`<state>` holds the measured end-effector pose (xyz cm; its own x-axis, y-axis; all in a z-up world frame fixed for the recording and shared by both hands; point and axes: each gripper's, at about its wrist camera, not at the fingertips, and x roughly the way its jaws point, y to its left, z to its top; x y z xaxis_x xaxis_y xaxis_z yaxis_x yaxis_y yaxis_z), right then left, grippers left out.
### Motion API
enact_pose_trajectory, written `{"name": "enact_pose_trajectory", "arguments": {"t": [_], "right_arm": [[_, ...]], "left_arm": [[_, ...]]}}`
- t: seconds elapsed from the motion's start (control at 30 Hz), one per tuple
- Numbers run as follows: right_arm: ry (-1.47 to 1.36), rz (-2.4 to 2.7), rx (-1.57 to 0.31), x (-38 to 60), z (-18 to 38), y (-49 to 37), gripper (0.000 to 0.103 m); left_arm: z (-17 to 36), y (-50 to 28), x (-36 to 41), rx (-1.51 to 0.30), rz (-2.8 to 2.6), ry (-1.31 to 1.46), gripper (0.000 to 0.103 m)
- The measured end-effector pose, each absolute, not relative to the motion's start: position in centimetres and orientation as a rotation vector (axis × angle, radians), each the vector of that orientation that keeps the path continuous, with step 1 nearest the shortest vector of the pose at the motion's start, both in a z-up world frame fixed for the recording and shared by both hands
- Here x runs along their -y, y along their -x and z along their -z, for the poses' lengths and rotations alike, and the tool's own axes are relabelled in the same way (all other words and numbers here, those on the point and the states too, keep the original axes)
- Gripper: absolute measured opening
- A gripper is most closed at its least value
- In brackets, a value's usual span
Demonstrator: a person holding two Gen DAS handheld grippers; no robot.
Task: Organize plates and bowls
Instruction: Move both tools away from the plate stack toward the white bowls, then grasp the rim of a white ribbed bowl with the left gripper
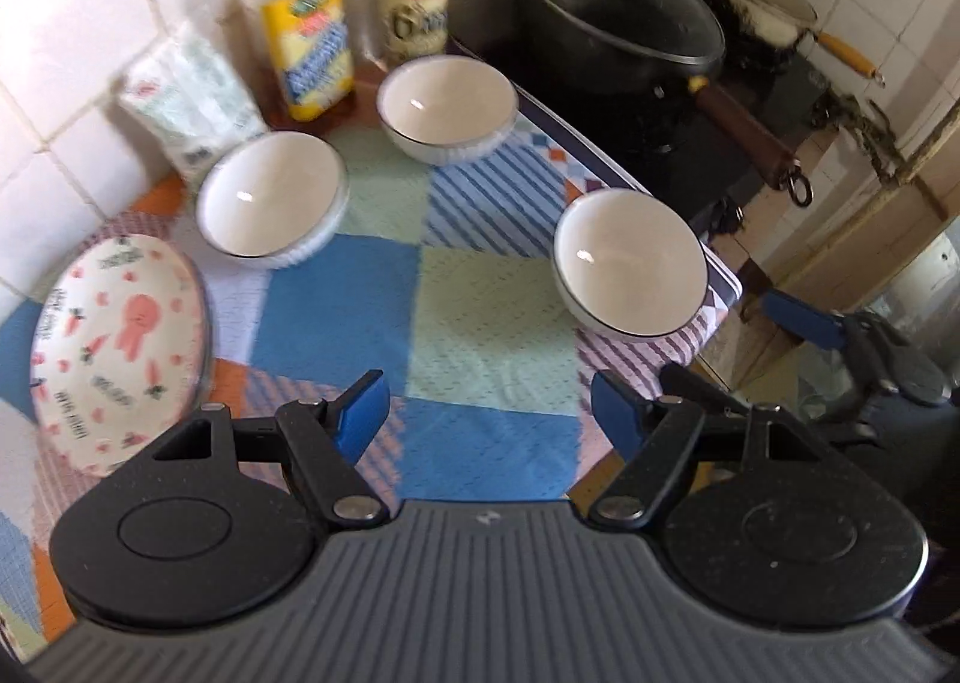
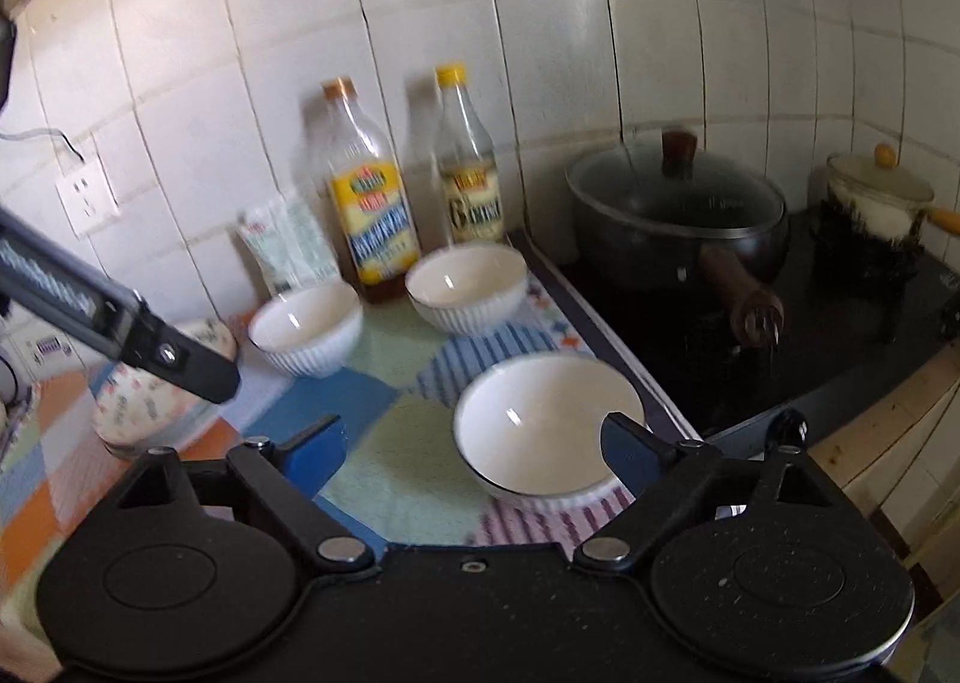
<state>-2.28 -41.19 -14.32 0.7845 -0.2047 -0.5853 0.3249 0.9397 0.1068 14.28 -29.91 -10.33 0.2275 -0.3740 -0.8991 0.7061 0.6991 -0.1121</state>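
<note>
From the left wrist, our left gripper [image 1: 489,413] hangs with jaws apart and empty, short of the nearest bowl [image 1: 630,261]; the plate [image 1: 117,347] lies far left of it.

From the right wrist, our right gripper [image 2: 474,443] gapes empty beside that bowl [image 2: 546,425]. We judge we are approaching; next, straddle its rim and clamp.

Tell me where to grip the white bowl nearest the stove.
Grip the near rim of the white bowl, coming down from above with one jaw inside and one outside. It sits upright and empty, and its ribbed wall looks too wide to span. The right gripper is nearest.
</note>
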Motion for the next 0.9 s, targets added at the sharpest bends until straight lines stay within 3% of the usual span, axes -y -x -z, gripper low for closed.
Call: {"name": "enact_pose_trajectory", "arguments": {"t": [0.27,0.5,0.63,0.7,0.87,0.9], "right_arm": [[-0.135,0.261,-0.724,44.0,20.7,0.0,0.094],[-0.113,0.238,-0.719,45.2,23.3,-1.9,0.094],[-0.118,0.224,-0.714,45.9,23.9,-2.8,0.098],[-0.113,0.208,-0.701,46.1,24.2,-2.9,0.098],[-0.127,0.192,-0.69,46.8,25.2,-3.3,0.097],[-0.132,0.192,-0.682,46.8,25.3,-3.4,0.097]], "left_arm": [[13.7,-14.4,34.8,-1.156,0.755,-0.29,0.073],[16.9,-15.0,38.6,-1.142,0.725,-0.301,0.073],[18.8,-15.7,40.2,-1.147,0.701,-0.322,0.066],[19.8,-16.0,40.7,-1.164,0.696,-0.326,0.057],[21.7,-15.9,41.6,-1.188,0.709,-0.35,0.02],[21.8,-15.7,41.6,-1.184,0.708,-0.354,0.02]]}}
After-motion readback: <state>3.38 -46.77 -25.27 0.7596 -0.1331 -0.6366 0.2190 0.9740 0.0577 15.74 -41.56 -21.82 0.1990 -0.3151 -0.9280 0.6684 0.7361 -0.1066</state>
